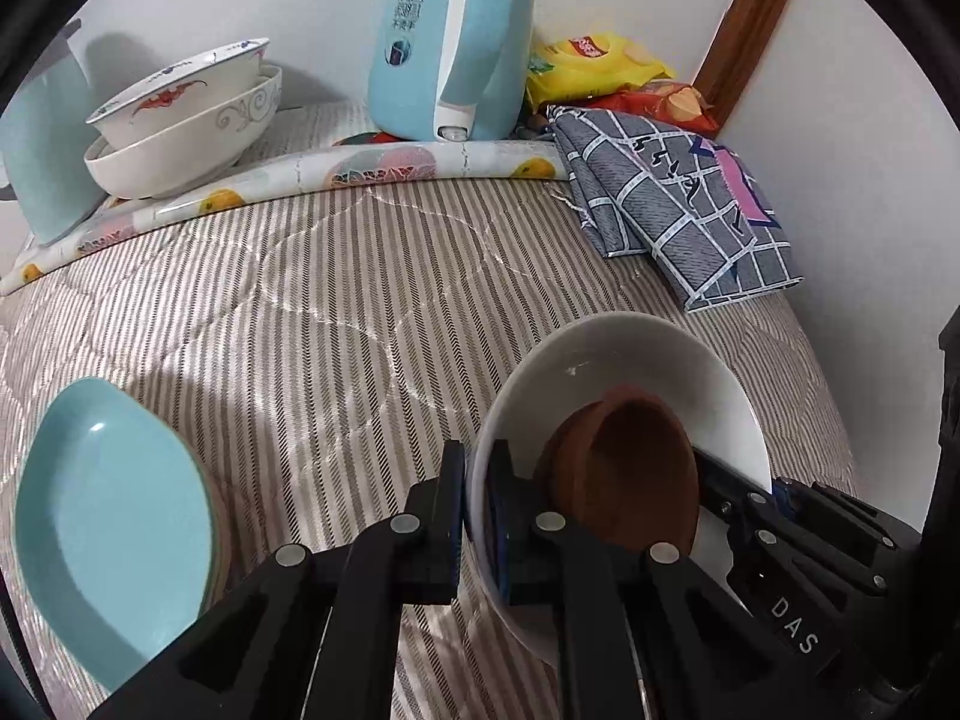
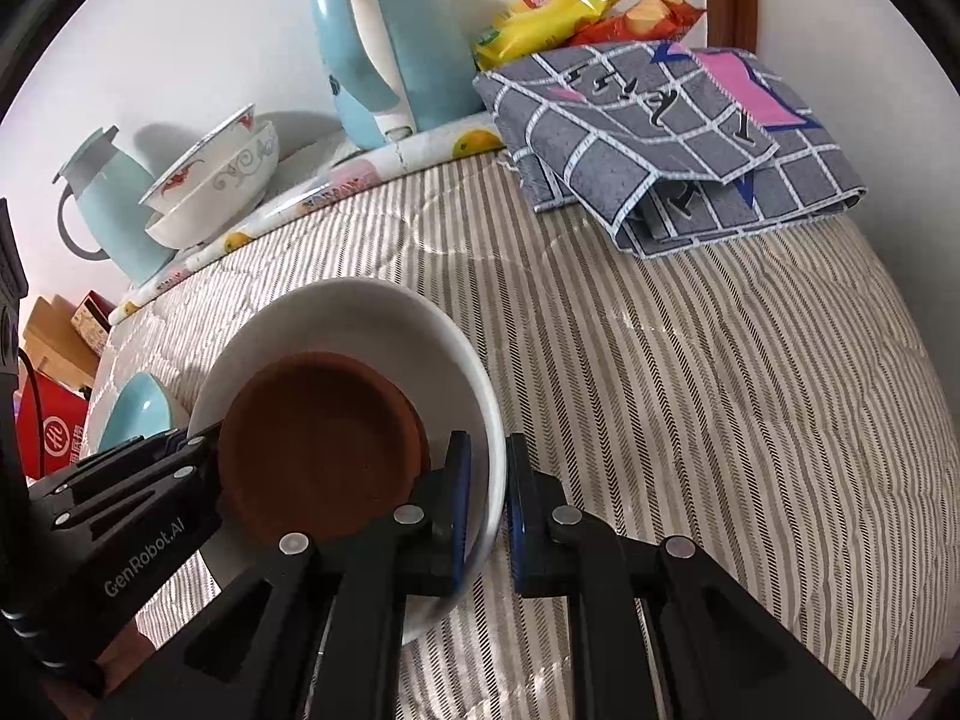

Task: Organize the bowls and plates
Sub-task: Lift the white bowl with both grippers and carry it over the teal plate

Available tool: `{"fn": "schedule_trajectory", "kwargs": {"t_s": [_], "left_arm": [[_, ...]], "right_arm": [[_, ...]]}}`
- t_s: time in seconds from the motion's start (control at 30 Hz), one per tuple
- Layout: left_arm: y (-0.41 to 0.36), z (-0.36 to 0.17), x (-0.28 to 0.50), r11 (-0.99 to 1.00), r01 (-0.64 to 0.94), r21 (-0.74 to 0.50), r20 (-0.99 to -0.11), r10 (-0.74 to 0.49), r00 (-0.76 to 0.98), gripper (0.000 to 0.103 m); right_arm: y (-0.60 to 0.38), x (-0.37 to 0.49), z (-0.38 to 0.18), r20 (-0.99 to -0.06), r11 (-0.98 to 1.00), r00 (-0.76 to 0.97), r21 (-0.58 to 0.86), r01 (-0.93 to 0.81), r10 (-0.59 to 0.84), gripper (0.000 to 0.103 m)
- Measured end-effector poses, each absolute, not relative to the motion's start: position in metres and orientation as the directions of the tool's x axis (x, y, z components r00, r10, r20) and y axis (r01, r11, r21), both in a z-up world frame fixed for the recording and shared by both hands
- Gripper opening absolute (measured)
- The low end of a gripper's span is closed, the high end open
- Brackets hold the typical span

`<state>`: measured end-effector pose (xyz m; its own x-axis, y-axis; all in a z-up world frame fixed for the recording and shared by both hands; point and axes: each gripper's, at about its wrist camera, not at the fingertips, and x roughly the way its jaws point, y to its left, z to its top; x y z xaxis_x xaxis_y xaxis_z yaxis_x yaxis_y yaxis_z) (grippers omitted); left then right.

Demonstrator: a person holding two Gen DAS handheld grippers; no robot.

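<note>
The white bowl (image 1: 630,372) is sitting between the 2 grippers, tilted above the striped cloth (image 1: 336,312), with a brown dish (image 1: 630,468) lying inside it and leaning toward the lower side. The left gripper (image 1: 477,516) is clamping the bowl's rim on one side, its 2 fingers nearly together with one pad outside the wall and the other inside. The right gripper (image 2: 486,504) is pinching the opposite rim in the same way, one finger inside the bowl just beside the brown dish and the other outside against the wall, the jaws narrowed down onto the thin rim. Whether the inner finger of either gripper is touching the brown dish I cannot tell. In the right wrist view the left gripper's black body is reaching in from the lower left edge of the bowl, and in the left wrist view the right gripper's body is coming in from the lower right. A light blue plate (image 1: 114,534) is lying on the cloth to the left of the held bowl, apart from it. At the back, 2 patterned bowls (image 1: 186,114) are nesting together near the wall, beside a blue kettle (image 1: 444,42), with a folded checked cloth (image 1: 678,204) and snack bags (image 1: 594,60) in the far corner.
</note>
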<state>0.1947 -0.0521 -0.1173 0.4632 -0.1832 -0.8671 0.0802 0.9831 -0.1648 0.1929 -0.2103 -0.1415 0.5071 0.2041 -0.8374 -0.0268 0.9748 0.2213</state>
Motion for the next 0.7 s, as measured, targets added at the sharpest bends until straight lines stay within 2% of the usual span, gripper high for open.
{"fn": "schedule_trajectory", "kwargs": {"t_s": [0.7], "left_arm": [[-0.037, -0.086, 0.169, 0.984, 0.072, -0.166, -0.835, -0.179, 0.521, 0.008]], "right_arm": [[-0.197, 0.168, -0.113, -0.809, 0.975, 0.549, 0.213, -0.057, 0.208, 0.011]]}}
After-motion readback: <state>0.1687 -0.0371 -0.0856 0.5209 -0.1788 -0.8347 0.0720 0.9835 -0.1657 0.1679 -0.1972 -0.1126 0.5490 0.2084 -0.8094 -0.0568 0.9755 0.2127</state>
